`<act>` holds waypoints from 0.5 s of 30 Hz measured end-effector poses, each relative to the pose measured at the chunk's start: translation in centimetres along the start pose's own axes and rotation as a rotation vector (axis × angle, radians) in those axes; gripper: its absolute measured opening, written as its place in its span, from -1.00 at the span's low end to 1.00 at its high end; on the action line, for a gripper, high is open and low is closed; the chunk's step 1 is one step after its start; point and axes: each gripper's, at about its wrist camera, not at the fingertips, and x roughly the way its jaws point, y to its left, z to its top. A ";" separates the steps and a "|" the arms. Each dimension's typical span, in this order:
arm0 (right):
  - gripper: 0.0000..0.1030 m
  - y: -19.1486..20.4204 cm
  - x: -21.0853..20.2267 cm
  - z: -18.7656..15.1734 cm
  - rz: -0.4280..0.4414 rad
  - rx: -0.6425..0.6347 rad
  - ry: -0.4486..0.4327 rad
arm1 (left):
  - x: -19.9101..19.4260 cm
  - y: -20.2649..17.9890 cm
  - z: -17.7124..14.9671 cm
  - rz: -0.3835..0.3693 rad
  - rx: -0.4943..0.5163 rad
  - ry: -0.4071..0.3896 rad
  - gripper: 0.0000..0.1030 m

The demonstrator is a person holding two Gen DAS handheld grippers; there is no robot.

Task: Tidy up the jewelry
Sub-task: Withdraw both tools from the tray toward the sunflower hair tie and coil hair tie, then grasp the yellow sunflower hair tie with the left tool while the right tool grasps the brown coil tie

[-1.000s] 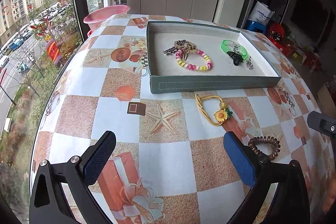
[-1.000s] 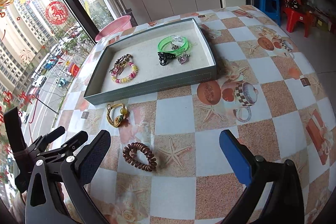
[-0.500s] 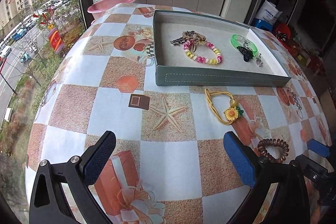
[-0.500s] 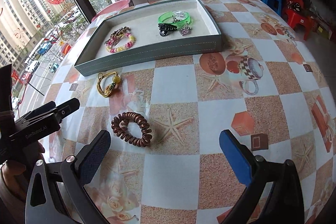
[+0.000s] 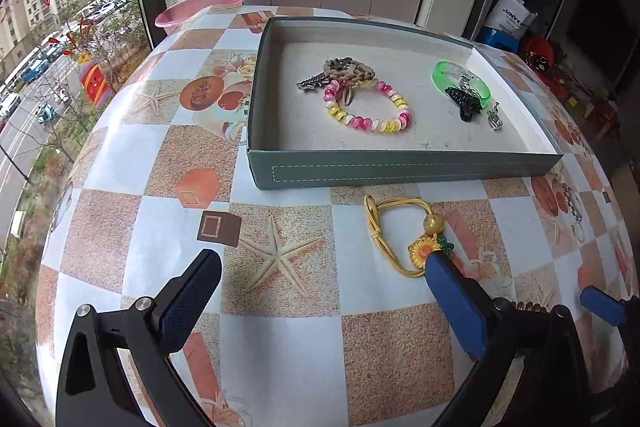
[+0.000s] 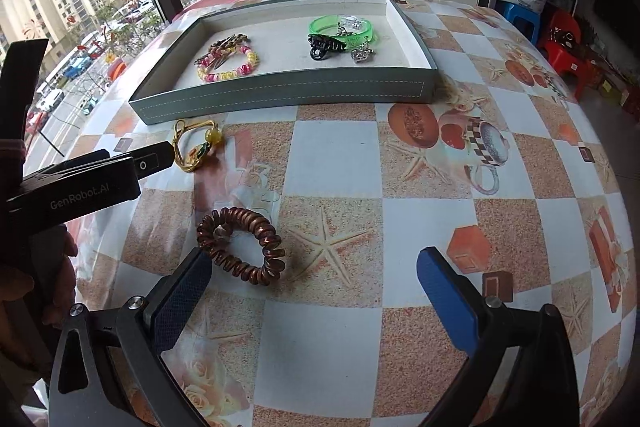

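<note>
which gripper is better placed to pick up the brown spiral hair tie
Right. The brown spiral hair tie lies just ahead of the open right gripper, by its left finger. The left gripper faces the yellow sunflower hair tie.

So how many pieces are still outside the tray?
2. The yellow sunflower hair tie lies on the table just before the tray; the brown spiral hair tie lies nearer, by the right gripper.

Left wrist view: low over the table (image 5: 280, 347), facing the tray (image 5: 400, 171) from its near-left side. Right wrist view: low, close, facing the same tray (image 6: 288, 95) from further right. Both share tray, yellow hair tie (image 5: 404, 231) (image 6: 196, 147), window side.
</note>
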 end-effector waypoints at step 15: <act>-0.55 2.0 1.0 -0.2 0.018 -0.093 -0.019 | -0.1 -2.2 0.1 -0.031 0.076 -0.009 1.00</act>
